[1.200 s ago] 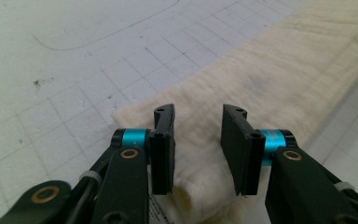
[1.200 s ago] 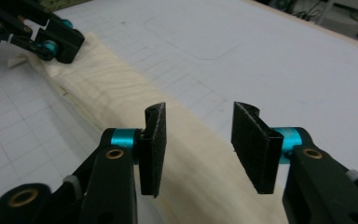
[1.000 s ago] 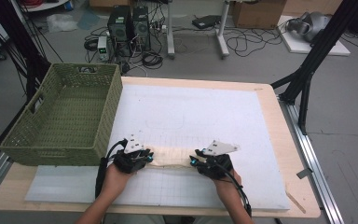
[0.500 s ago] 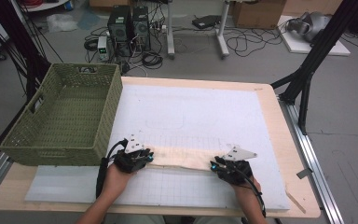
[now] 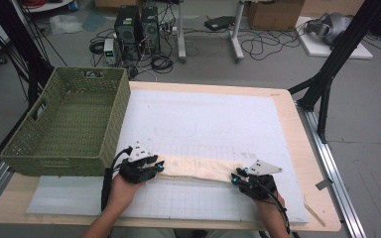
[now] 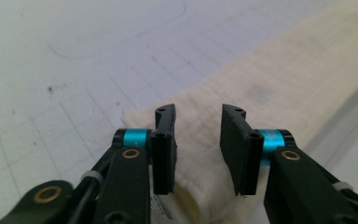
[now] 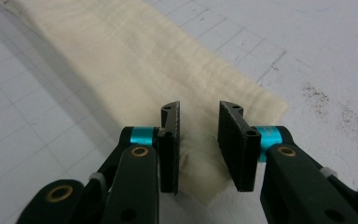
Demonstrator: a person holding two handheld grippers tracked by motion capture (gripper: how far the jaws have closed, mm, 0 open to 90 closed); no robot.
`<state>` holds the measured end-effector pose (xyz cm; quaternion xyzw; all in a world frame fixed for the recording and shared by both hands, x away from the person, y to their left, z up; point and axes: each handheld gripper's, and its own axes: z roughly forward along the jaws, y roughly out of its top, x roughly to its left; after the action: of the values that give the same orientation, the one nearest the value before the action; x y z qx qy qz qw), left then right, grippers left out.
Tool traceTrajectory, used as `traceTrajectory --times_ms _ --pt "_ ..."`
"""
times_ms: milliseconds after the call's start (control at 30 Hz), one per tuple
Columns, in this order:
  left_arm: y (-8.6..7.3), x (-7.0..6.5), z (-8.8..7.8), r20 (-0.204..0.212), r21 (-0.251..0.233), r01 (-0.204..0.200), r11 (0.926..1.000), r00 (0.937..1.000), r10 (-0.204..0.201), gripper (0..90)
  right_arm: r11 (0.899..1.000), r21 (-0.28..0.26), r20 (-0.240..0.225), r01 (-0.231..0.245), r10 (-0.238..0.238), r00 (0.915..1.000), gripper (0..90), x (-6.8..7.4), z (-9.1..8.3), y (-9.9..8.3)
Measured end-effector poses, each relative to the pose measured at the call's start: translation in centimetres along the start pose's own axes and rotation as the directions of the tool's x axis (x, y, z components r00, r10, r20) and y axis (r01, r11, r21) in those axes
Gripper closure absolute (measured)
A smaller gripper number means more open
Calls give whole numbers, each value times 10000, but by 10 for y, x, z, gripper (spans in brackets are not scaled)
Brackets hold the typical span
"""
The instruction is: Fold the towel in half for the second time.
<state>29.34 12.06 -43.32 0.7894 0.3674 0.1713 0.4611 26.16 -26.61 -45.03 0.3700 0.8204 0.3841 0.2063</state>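
Lying across the white mat (image 5: 203, 119) near the green basket (image 5: 67, 124), the folded cream cloth (image 5: 198, 167) stretches between both tools. The left gripper (image 5: 155, 166) has just been opening, its jaws released around one end; the right gripper (image 5: 235, 177) stands parted over the other end.

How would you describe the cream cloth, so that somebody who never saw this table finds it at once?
Start at the white gridded mat covering the wooden table. Along its near part, to the right of the green woven basket, lies the cream cloth, folded into a long narrow strip. It is the sole soft, pale-yellow thing there, stretched between the left gripper and right gripper.
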Motion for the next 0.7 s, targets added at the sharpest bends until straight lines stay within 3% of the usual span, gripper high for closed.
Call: traceTrajectory --times_ms 100,167,267,400,567,700 --pt "6 -1 -12 441 -729 112 9973 9990 -80 632 10000 4 -22 -96 96 10000 675 -1 0 0" --pt "5 -2 -15 727 -735 35 9973 9973 19 659 9999 4 -30 -102 102 9999 666 -1 0 0" --pt "-4 -6 -10 857 -151 -124 9998 9962 137 702 9999 -15 -35 -129 129 9999 649 -2 0 0" --pt "-13 -4 0 437 980 -392 9944 9984 350 732 9998 -33 -35 -195 195 9998 613 -2 0 0" --pt "-15 -6 0 210 1073 -621 9923 9980 601 752 9993 -10 -315 -379 378 9988 580 -6 -4 0" --pt "-16 -5 1 177 1021 -577 9931 9983 562 764 9994 128 -295 -308 311 9991 581 -11 -7 -3"
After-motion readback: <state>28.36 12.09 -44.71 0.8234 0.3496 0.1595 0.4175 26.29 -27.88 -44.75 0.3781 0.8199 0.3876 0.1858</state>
